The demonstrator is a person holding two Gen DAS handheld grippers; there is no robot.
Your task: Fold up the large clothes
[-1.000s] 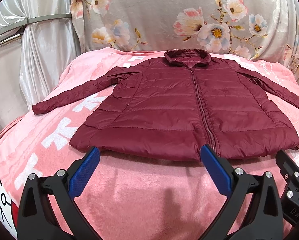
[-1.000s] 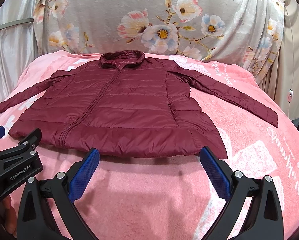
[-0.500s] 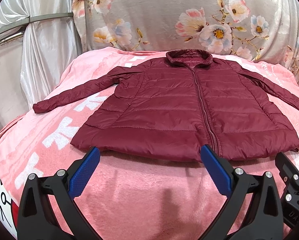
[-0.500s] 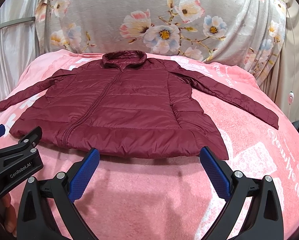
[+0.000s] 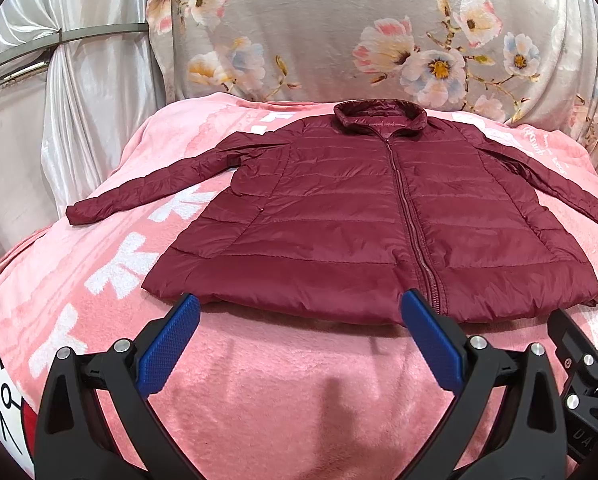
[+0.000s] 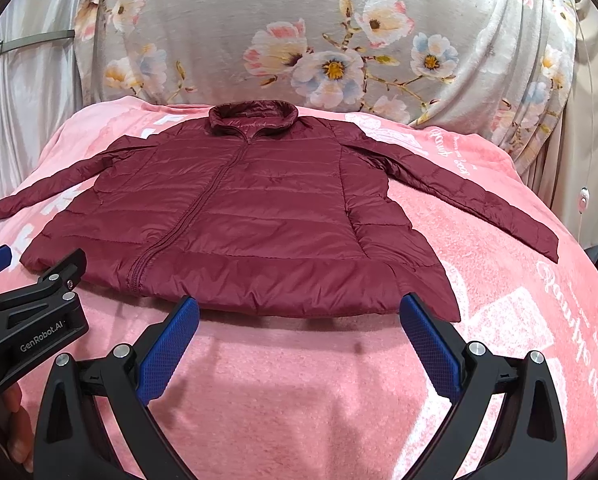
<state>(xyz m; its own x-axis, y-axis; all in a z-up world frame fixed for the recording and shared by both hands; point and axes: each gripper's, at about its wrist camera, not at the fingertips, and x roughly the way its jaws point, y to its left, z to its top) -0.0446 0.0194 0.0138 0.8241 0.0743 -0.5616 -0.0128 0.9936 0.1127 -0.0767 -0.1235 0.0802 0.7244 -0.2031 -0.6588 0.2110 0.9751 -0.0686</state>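
just beyond both spread, empty fingers (image 5: 171,344) (image 6: 431,348), the jacket (image 5: 363,216) lies flat on the blanket (image 5: 299,380).

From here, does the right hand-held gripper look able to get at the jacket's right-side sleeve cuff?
Probably yes. The right hand-held gripper is open, and the sleeve lies spread flat on the pink blanket with nothing on it or in the way. The jacket is otherwise untouched.

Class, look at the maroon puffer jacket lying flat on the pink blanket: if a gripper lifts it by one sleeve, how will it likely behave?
The jacket looks quilted and thin, so probably light and floppy, trailing below the sleeve. Its shiny shell suggests it may slip between pads.
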